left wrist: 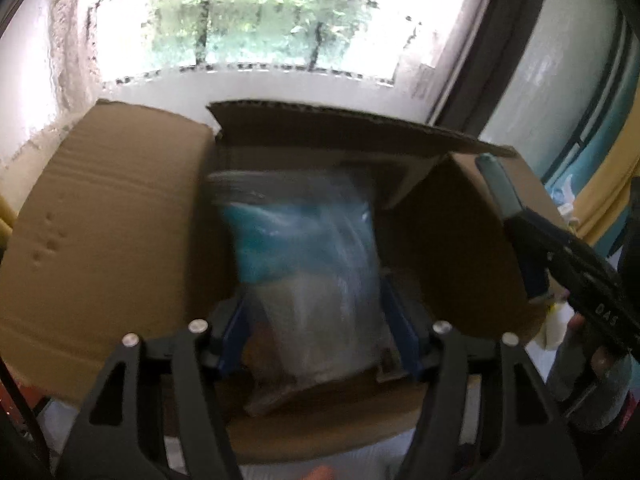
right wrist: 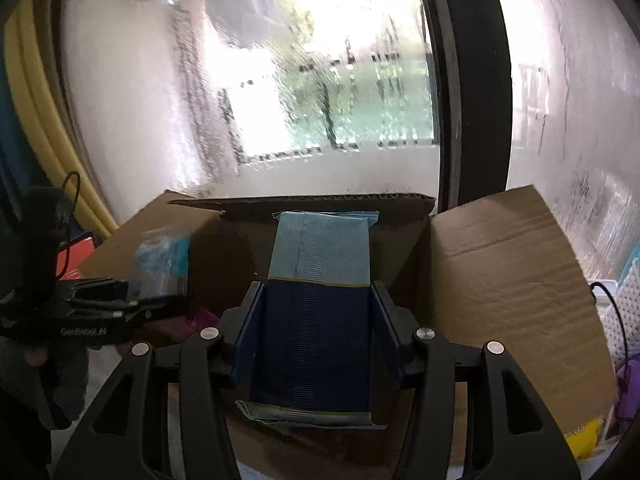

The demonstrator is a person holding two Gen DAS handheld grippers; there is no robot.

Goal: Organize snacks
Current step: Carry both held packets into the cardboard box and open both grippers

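Two snacks in the air over the open cardboard box [left wrist: 120,216], neither one down yet. Left gripper [left wrist: 316,332] with a clear plastic bag [left wrist: 304,256] of blue-wrapped snacks between its fingers, blurred, poised above the box mouth; whether those fingers still pinch it or have let go, cannot tell. Right gripper [right wrist: 316,332] clamped on a blue packet [right wrist: 320,304], fingers tight against both sides, just in front of the box. Inside, little to make out. Still to do, by the look of it: both packs lowered in and released.

The right hand-held gripper [right wrist: 316,320] clamps a blue snack packet [right wrist: 318,312] above the open cardboard box [right wrist: 500,280].
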